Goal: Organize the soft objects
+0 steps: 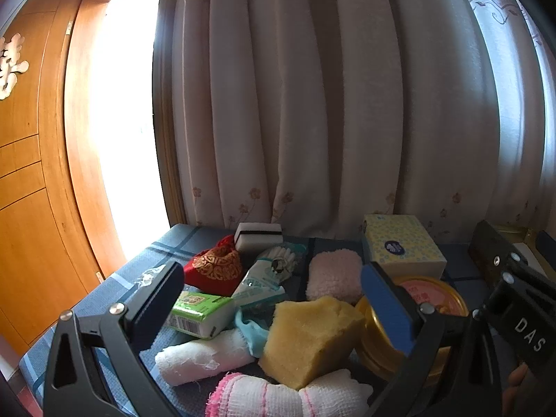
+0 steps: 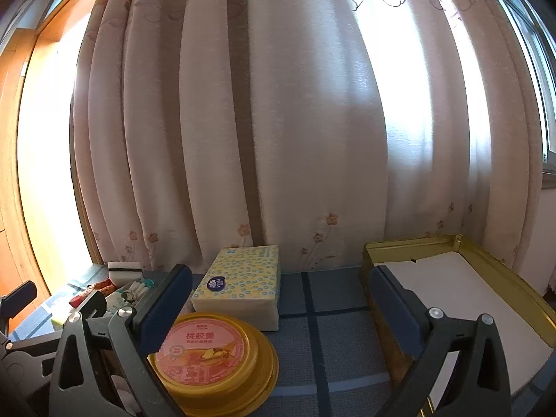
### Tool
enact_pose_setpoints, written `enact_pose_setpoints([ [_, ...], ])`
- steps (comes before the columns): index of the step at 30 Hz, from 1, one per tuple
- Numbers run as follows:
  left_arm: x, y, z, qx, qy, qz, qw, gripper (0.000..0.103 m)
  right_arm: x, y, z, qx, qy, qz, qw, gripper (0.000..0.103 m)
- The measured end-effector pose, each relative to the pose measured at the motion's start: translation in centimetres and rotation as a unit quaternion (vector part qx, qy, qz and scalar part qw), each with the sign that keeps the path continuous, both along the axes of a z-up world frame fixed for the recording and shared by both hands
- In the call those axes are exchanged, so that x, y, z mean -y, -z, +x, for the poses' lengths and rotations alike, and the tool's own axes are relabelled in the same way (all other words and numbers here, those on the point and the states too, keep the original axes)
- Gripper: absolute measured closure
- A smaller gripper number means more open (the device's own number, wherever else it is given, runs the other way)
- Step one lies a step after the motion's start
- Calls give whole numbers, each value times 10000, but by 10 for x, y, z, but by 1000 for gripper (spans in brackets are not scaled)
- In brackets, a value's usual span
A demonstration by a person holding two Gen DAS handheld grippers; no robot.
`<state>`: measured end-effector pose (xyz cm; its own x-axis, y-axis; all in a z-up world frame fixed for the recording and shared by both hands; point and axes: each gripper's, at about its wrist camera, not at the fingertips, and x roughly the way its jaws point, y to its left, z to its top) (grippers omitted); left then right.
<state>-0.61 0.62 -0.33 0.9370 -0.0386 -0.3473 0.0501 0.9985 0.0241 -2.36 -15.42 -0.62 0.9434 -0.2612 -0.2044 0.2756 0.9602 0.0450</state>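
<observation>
On the bench (image 1: pixel 163 243), covered in a blue checked cloth, I see the soft things heaped just ahead of my left gripper (image 1: pixel 271 299). Its fingers are spread wide and hold nothing. Between them lies a yellow sponge (image 1: pixel 309 338), tilted, resting against a rolled white towel (image 1: pixel 201 358) on its left and a white towel with pink stripes (image 1: pixel 285 398) in front. A small green pack (image 1: pixel 201 314) sits just beside the left finger, with a tube (image 1: pixel 264 278) leaning behind it and a scrap of light blue cloth (image 1: pixel 252 330) between pack and sponge. Further back are a red pouch with gold trim (image 1: pixel 215 267), a white sponge block with a dark band (image 1: pixel 259 236) and a pink fluffy cloth (image 1: pixel 333 274).

My right gripper (image 2: pixel 278 312) is also spread wide and empty. By its left finger stands a round gold tin with a pink lid (image 2: pixel 215 358), touching the finger's lower part as far as I can tell. Just behind the tin lies a tissue pack with a blue dot pattern (image 2: pixel 239 281). To the right sits an open gold box (image 2: pixel 504 274), its bottom lined with white; the right finger overlaps its near wall in view, and I cannot tell whether they touch. A pale floral curtain (image 2: pixel 295 121) hangs behind the bench, with a wooden door (image 1: pixel 24 173) off to the left.
</observation>
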Motion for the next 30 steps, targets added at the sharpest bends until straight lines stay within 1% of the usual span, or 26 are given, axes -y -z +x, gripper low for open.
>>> enact_pose_setpoints([
  [12,-2,-1,-2,-29,-21,-27,10000,0,-3,2,-1,15,-113,-5,9999,1],
  [21,-15,0,-9,-47,-64,-69,9999,0,-9,2,-3,18,-292,-19,9996,1],
  [30,-25,0,-10,-84,-105,-126,9998,0,-13,1,-7,33,-298,-79,9995,1],
])
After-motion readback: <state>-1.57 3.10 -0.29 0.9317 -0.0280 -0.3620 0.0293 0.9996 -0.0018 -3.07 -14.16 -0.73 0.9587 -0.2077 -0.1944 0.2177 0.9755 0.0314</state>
